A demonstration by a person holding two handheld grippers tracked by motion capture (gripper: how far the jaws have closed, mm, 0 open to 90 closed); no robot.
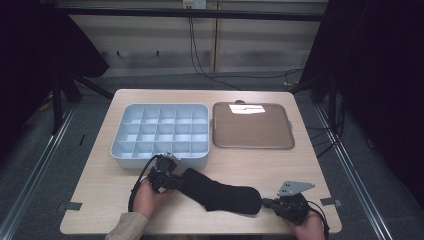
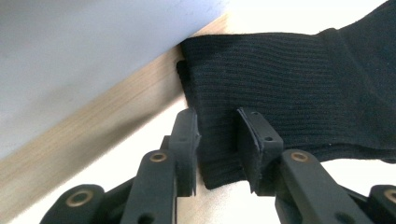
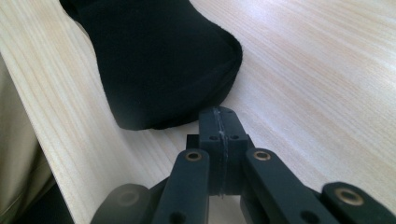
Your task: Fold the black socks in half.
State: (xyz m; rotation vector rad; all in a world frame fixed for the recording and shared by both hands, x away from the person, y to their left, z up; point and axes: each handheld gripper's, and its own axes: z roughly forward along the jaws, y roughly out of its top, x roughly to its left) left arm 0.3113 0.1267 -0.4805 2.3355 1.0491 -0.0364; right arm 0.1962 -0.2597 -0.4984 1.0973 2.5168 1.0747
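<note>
pale wood table (image 1: 100, 190) under a dim room, with a grey compartment tray (image 1: 160, 134) and a flat brown tray (image 1: 252, 126) side by side at the far half. nearer the person lies a black sock (image 1: 220, 192), flat on the table just in front of the compartment tray.

the sock looks light, soft and limp: ribbed knit at the cuff, smoother at the foot, nothing stiff in it. it should sag and fold wherever it is lifted, and a hold on one layer alone could slip, so the doubled cuff edge seems the better place to pinch, with the toe as a second hold to keep it stretched.

its long axis runs across the table, slanting a little: cuff toward the left and slightly farther away, rounded toe (image 3: 187, 84) toward the right and nearer the person.

the left gripper (image 2: 217, 140) has its jaws part open, straddling the cuff edge (image 2: 210, 154), fabric between the pads but not clearly squeezed. the right gripper (image 3: 219, 128) has its jaws pressed fully together, holding nothing, the tips just short of the toe.
</note>
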